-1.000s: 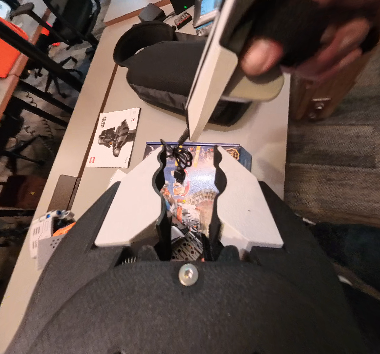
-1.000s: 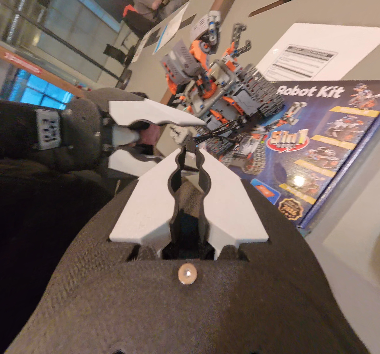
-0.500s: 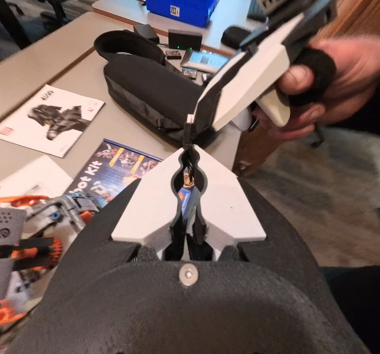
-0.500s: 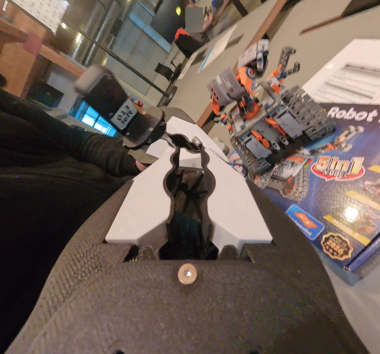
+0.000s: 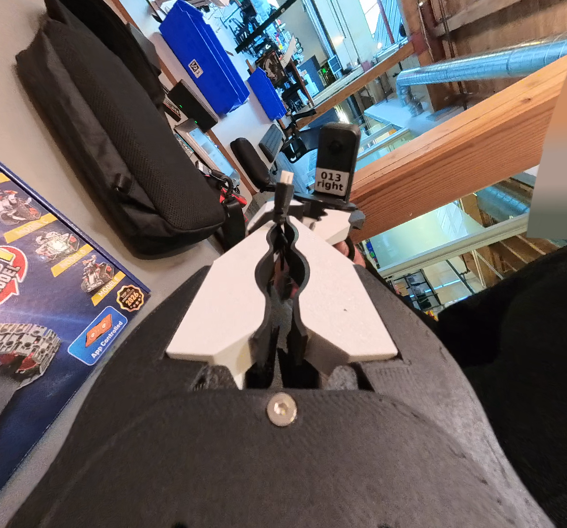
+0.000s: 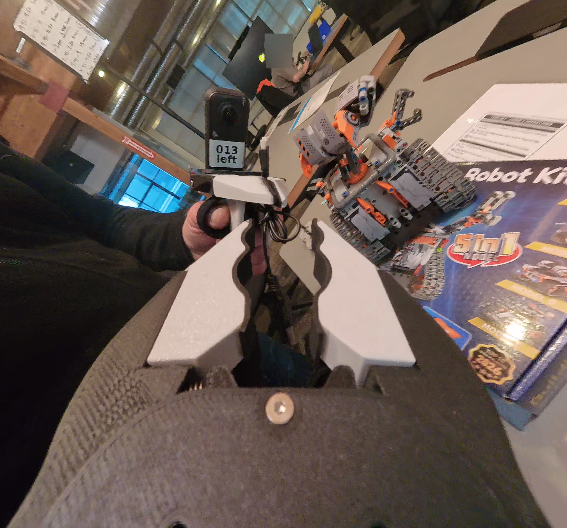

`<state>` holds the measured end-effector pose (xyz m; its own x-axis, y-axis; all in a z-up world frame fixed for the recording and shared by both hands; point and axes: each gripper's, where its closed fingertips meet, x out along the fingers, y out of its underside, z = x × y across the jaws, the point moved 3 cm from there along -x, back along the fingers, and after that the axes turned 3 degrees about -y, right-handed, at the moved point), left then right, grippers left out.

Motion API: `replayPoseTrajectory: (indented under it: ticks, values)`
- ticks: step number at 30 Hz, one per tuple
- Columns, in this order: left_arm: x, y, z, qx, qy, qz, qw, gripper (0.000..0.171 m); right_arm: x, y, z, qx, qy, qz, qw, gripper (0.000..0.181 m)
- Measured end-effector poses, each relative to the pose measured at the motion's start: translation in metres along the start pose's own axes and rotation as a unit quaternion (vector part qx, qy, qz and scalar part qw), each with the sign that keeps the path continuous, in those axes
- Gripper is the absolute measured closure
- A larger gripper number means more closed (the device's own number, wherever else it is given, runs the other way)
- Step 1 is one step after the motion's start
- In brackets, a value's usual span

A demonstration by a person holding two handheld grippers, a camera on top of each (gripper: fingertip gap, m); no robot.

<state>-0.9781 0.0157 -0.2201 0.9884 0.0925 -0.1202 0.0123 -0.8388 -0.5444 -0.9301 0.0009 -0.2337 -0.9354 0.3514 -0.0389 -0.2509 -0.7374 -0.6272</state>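
Between left gripper (image 5: 280, 231) jaws: black cable (image 5: 282, 203) clamped, lower length probably hidden; right gripper (image 6: 280, 231) jaws apart.

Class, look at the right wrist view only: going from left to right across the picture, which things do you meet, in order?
Dark sleeve → left gripper with its camera, shut on the black cable → right gripper, jaws apart → orange-and-grey toy robot → blue kit box.
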Motion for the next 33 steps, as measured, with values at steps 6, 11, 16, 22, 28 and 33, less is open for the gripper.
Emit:
replayPoseTrajectory:
  ticks: [6, 11, 16, 22, 28, 33]
  values:
    - [-0.002, 0.003, 0.000, -0.020, 0.006, -0.008, 1.000, 0.171, 0.004, 0.009, 0.009, 0.028, -0.050, -0.014, 0.998, 0.176]
    - [-0.010, 0.003, -0.003, -0.016, 0.003, -0.016, 1.000, 0.170, 0.009, 0.013, 0.014, 0.073, -0.090, -0.033, 0.993, 0.180]
    - [-0.021, -0.001, -0.003, -0.015, 0.005, -0.021, 1.000, 0.158, 0.013, 0.014, 0.017, 0.116, -0.132, -0.051, 0.983, 0.180]
    - [-0.031, -0.004, -0.009, 0.001, 0.011, -0.028, 1.000, 0.167, 0.021, 0.014, 0.021, 0.141, -0.161, -0.058, 0.975, 0.180]
    - [-0.033, -0.006, 0.003, 0.060, -0.083, 0.016, 0.995, 0.169, 0.013, 0.009, 0.008, 0.043, -0.018, -0.062, 0.997, 0.155]
    - [-0.029, -0.001, 0.000, 0.207, -0.161, 0.108, 0.959, 0.169, 0.015, -0.011, 0.031, -0.086, 0.041, -0.026, 0.995, 0.161]
